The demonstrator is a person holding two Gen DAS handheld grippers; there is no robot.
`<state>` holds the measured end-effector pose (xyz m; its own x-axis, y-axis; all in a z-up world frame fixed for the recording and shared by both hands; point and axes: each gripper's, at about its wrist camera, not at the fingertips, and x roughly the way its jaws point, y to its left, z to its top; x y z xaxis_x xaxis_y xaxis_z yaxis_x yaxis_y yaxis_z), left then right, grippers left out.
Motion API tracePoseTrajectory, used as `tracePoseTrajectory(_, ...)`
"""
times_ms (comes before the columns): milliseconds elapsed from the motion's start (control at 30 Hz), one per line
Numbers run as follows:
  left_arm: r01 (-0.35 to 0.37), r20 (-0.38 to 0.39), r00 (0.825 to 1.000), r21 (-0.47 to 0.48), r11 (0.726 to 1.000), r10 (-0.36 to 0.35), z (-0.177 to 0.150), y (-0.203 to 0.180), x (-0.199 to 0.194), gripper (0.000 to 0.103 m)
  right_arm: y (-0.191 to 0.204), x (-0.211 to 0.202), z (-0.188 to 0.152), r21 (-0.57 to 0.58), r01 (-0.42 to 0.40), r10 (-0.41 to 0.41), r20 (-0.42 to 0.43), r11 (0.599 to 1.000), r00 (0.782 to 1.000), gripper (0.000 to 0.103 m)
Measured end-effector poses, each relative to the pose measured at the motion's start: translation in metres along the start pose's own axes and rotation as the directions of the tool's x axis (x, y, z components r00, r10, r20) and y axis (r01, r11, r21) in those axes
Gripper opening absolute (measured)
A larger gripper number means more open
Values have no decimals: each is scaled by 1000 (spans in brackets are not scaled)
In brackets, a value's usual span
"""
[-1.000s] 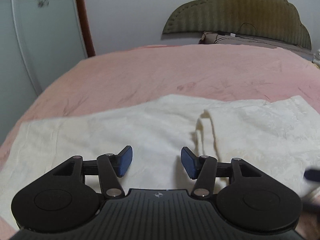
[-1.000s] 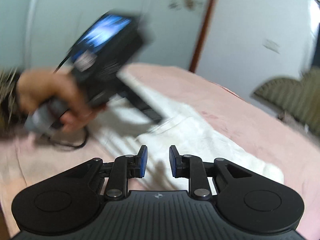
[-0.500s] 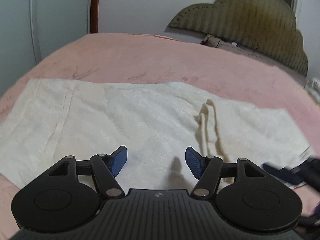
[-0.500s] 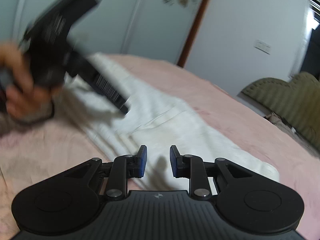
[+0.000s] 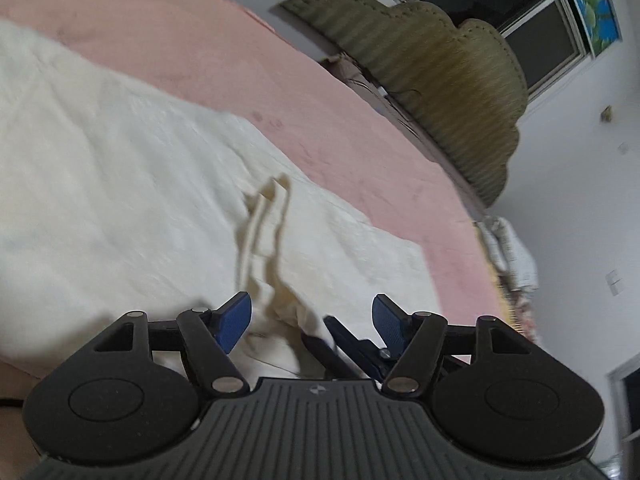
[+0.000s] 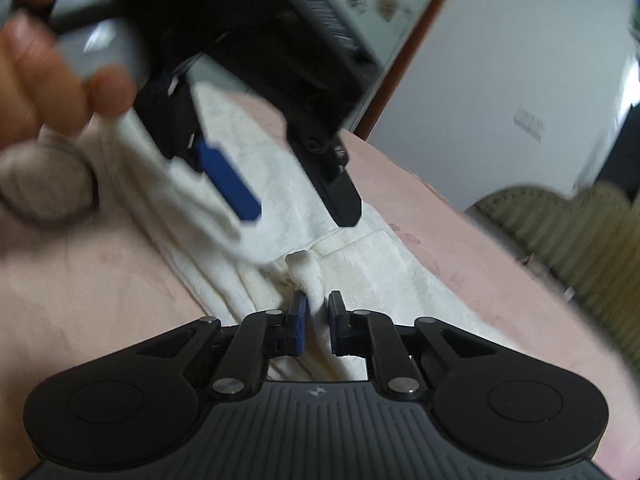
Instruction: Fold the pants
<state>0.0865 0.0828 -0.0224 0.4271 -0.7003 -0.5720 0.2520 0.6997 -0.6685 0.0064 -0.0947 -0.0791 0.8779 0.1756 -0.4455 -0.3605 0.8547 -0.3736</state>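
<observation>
R gripper [image 6: 318,326] nearly closed, a raised ridge of the pants [image 6: 360,256] sits between the blue pads; looks like it's pinching that fold, prob to lift an edge for the fold-over, though contact on the R pad is hard to confirm. Ridge runs straight ahead of the tips; rest of the cream pants spreads fwd and to both sides, flat on the pink bed cover [image 6: 480,248].

L gripper [image 5: 312,318] wide open, holding nothing. In R view it hangs above and ahead-left, tips pointing down at the cloth, not touching as far as I can tell (blurry). Judging: it's lining up for a 2nd grab pt next to the R one so both can carry the cloth together.

From L view: wrinkle in pants just ahead, between the open fingers; R gripper's tips poke in low, just right of center. Bulk of pants ahead-left. Headboard [image 5: 440,80] far ahead-right.
</observation>
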Motion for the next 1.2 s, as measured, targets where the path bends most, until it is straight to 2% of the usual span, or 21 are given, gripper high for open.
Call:
tracePoseTrajectory(167, 86, -55, 994, -132, 988, -94, 3, 5, 24, 70, -30, -16, 2, 181, -51, 45, 40, 982, 998, 10)
tracePoseTrajectory(267, 111, -68, 990, -187, 976, -125, 7, 5, 40, 68, -35, -18, -3, 209, -67, 61, 38, 976, 997, 10)
tracePoseTrajectory(400, 79, -65, 993, -208, 975, -94, 8, 6, 51, 58, -25, -23, -3, 162, -67, 68, 2, 984, 998, 13)
tracePoseTrajectory(567, 135, -31, 989, -208, 969, -144, 9, 7, 46, 52, -11, -12, -5, 53, 32, -30, -46, 998, 999, 15)
tracePoseTrajectory(633, 167, -26, 984, -198, 966, -176, 9, 6, 45, 52, -11, -4, -5, 56, 30, -26, -73, 998, 997, 15)
tracePoseTrajectory(700, 171, -21, 984, -195, 966, -179, 9, 6, 45, 52, -12, 2, -4, 63, 23, -18, -73, 998, 997, 14)
tracePoseTrajectory(767, 168, -14, 985, -211, 963, -174, 9, 10, 44, 57, -16, 0, -3, 83, 18, -13, -54, 996, 998, 11)
tracePoseTrajectory(800, 172, -7, 984, -228, 958, -179, 10, 14, 43, 62, -19, -3, -3, 101, 23, -19, -35, 995, 999, 9)
tracePoseTrajectory(833, 175, 1, 984, -251, 952, -181, 11, 18, 42, 68, -23, -7, -3, 123, 25, -23, -17, 992, 1000, 8)
tracePoseTrajectory(900, 180, 16, 983, -302, 936, -183, 13, 26, 43, 74, -35, -16, -3, 184, 9, -13, 18, 983, 1000, 7)
tracePoseTrajectory(1000, 203, 13, 977, -347, 916, -211, 18, 29, 51, 75, -47, -28, -1, 228, -14, 0, 61, 974, 998, 7)
tracePoseTrajectory(1067, 212, 9, 975, -363, 907, -224, 22, 28, 59, 75, -45, -35, -1, 215, -11, -5, 75, 977, 997, 7)
tracePoseTrajectory(1100, 212, 7, 974, -364, 907, -225, 25, 27, 63, 74, -42, -36, -1, 202, -10, -6, 77, 979, 997, 7)
tracePoseTrajectory(1167, 197, -7, 977, -367, 909, -215, 27, 25, 74, 62, -35, -38, -1, 172, -16, 3, 80, 985, 997, 7)
tracePoseTrajectory(1200, 195, -21, 976, -367, 910, -218, 28, 24, 79, 42, -32, -38, -1, 160, -22, 9, 83, 987, 997, 7)
